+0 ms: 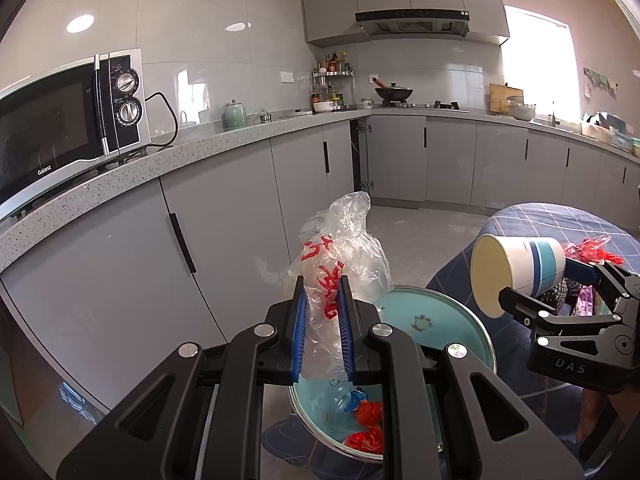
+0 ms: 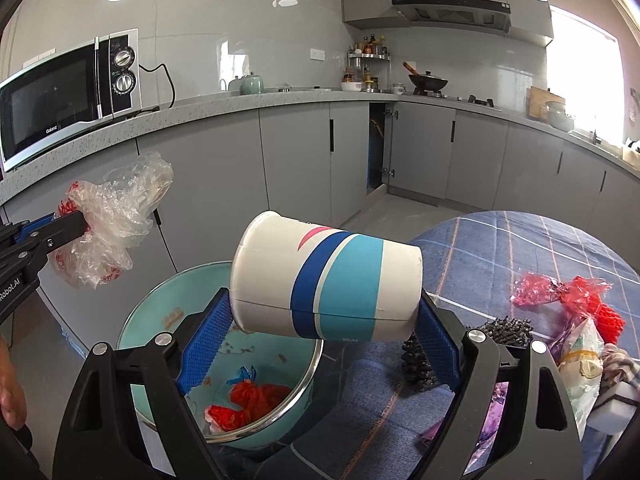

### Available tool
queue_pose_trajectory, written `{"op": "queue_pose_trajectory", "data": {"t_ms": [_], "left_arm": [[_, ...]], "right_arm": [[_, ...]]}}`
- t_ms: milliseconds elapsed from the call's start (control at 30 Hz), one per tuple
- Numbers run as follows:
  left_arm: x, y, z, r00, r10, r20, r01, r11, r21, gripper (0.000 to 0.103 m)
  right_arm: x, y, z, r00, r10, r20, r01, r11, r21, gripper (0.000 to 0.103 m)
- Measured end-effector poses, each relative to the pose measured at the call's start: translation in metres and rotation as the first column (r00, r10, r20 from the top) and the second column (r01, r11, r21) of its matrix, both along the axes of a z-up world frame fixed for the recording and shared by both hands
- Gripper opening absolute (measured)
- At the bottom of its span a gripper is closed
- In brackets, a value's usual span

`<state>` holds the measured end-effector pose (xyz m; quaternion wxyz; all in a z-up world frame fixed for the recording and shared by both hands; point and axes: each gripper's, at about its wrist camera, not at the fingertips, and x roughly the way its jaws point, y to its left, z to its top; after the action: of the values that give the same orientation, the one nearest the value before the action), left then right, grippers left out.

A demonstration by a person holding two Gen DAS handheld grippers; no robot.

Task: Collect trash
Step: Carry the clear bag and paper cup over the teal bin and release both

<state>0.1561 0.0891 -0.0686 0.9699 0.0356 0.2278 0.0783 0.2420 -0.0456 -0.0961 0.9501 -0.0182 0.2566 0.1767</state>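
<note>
- Left gripper [image 1: 323, 320] is clenched on a crumpled plastic bag [image 1: 340, 248]: light, limp, slippery; a pinch on the bunched middle suits it.
- Right gripper [image 2: 320, 340] grasps a paper cup [image 2: 326, 276] sideways, end to end: light, crushable.
- Both hang over the teal basin [image 2: 148, 312] just below the fingers.

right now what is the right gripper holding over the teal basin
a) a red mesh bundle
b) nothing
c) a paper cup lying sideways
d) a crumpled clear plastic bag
c: the right gripper has its blue pads clamped on the two ends of the paper cup, tipped sideways above the teal basin; the clear plastic bag is in the left gripper.
</note>
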Motion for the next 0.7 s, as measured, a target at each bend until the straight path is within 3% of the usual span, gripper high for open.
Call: {"op": "queue_pose_trajectory", "data": {"t_ms": [500, 567, 633, 700], "left_arm": [[0.004, 0.001, -0.004, 1.000, -0.020, -0.015, 0.020, 1.000, -0.012, 0.020], [0.004, 0.000, -0.004, 1.000, -0.022, -0.011, 0.022, 1.000, -0.017, 0.033], [0.003, 0.001, -0.003, 1.000, -0.020, -0.002, 0.020, 1.000, -0.017, 0.061], [0.002, 0.002, -0.001, 1.000, -0.017, 0.009, 0.018, 1.000, -0.019, 0.063]], "right_arm": [[-0.001, 0.006, -0.001, 1.000, 0.029, -0.007, -0.029, 1.000, -0.004, 0.086], [-0.002, 0.009, -0.002, 0.999, 0.044, -0.006, -0.044, 0.999, -0.007, 0.086], [-0.003, 0.011, -0.005, 0.998, 0.056, -0.016, -0.057, 0.998, -0.013, 0.086], [-0.004, 0.012, -0.006, 0.998, 0.058, -0.017, -0.059, 0.998, -0.011, 0.090]]}}
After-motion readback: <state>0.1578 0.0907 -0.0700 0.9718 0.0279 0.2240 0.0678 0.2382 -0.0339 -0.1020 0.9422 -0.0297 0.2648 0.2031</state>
